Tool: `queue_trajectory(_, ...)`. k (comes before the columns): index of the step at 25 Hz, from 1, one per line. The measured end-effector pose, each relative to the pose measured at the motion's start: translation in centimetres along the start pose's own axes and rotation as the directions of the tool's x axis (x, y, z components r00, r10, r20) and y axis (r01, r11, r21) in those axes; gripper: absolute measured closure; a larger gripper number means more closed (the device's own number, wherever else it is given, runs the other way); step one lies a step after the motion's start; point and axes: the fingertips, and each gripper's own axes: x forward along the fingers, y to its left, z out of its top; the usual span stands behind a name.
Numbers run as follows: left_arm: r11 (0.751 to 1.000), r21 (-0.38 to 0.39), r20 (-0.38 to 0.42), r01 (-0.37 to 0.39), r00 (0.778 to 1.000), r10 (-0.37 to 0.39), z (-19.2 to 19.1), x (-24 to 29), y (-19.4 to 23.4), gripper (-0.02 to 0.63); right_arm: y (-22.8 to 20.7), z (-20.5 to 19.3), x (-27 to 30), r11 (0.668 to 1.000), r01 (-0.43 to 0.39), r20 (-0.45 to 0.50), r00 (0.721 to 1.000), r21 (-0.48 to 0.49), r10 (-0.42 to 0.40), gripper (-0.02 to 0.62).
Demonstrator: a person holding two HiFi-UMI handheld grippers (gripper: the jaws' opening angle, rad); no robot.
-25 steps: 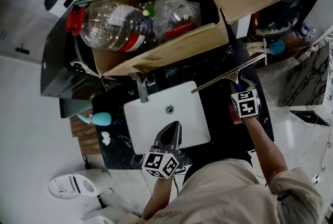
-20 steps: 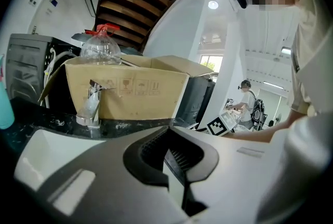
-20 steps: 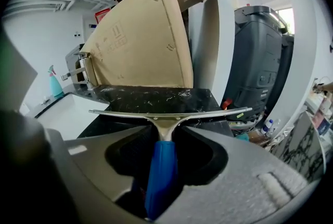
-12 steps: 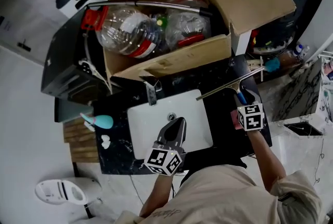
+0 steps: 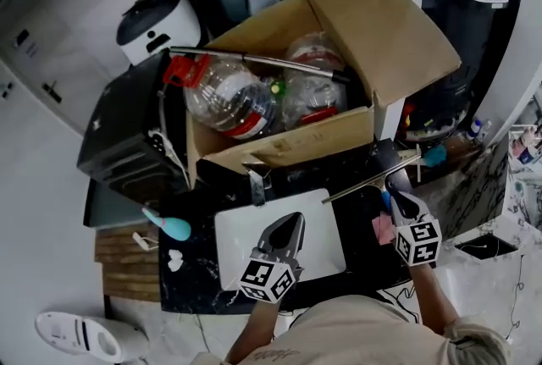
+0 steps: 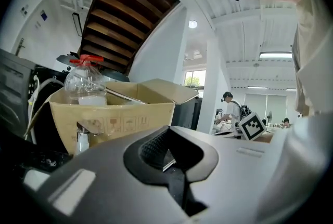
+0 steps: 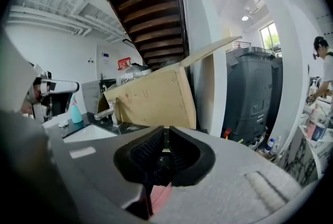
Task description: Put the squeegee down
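Note:
The squeegee (image 5: 373, 179), a long metal blade with a blue handle, lies on the black countertop (image 5: 356, 215) right of the white sink (image 5: 241, 249). My right gripper (image 5: 395, 185) hovers above the handle end. Its jaws are closing and nearly together, with nothing between them in the right gripper view (image 7: 165, 132). My left gripper (image 5: 293, 222) hangs over the sink. It is shut and empty, and in the left gripper view (image 6: 168, 130) it points level at the cardboard box (image 6: 119, 119).
An open cardboard box (image 5: 339, 135) holding big plastic bottles (image 5: 229, 96) and a metal rod stands behind the faucet (image 5: 256, 183). A teal bottle (image 5: 174, 228) sits left of the sink. A pink pad (image 5: 383, 228) lies under my right gripper. Dark appliances stand at left.
Both grippers have lifted, the right one more, up off the squeegee. The squeegee stays lying on the counter. The head view has tilted up and shows more of the room.

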Motion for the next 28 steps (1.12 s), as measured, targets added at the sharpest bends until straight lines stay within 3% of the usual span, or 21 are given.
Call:
queue_trajectory(7, 0.998, 0.051, 0.052, 0.026, 0.998, -0.029, 3.9, -0.7, 0.7, 0.592, 2.1, 5.4, -2.7, 0.997, -0.069, 0.166, 0.984, -0.023, 0.072, 0.594)
queue_trajectory(15, 0.995, 0.093, 0.106, -0.034, 0.994, 0.024, 6.8, -2.5, 2.7, 0.592, 5.3, 11.5, -6.6, 0.987, -0.139, 0.341, 0.926, -0.086, 0.160, 0.594)
queue_trajectory(22, 0.989, 0.118, 0.149, -0.089, 0.986, 0.071, 8.1, -4.2, 3.9, 0.592, 6.3, 12.0, -6.9, 0.976, -0.128, 0.328, 0.927, -0.175, 0.181, 0.594)
queue_trajectory(28, 0.988, 0.116, 0.130, -0.107, 0.987, 0.091, 6.9, -4.5, 3.8, 0.592, 7.1, 11.4, -7.1, 0.970, -0.140, 0.319, 0.927, -0.198, 0.199, 0.594)
